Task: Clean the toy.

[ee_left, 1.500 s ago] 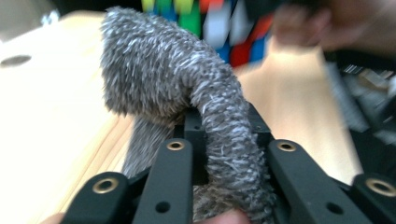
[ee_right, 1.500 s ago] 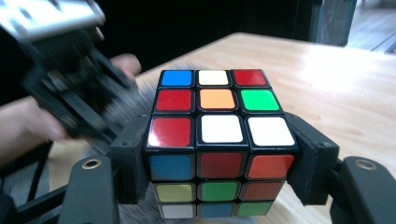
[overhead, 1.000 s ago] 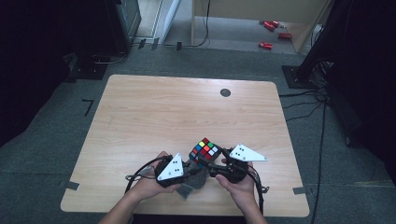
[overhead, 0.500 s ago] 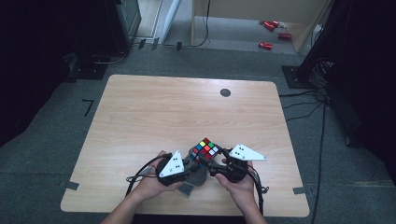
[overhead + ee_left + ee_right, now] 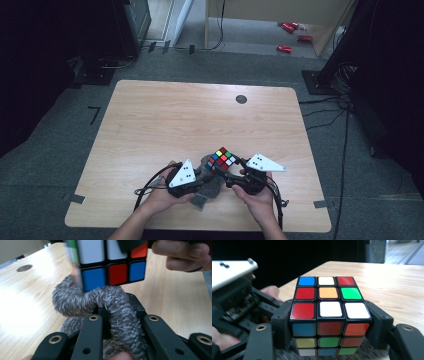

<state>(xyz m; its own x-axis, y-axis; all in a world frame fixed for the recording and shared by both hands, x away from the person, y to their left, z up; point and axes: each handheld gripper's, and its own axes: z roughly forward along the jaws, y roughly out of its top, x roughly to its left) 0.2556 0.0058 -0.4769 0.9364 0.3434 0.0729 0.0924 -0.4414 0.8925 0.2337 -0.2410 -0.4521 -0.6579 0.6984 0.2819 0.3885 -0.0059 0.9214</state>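
Partly hidden under the puzzle cube (image 5: 223,159): one grey fuzzy cloth (image 5: 117,312), its lower end cut off behind the left tongs (image 5: 122,322), which pinch a fold of it tightly. One cube, raised just above the near edge of the table (image 5: 165,115), clamped on both sides by the right tongs (image 5: 329,332). Bottom row of the cube blurred. Far off on the table, one dark round disc (image 5: 241,99). Beyond, on the floor, some small red objects (image 5: 292,36), too small to identify.
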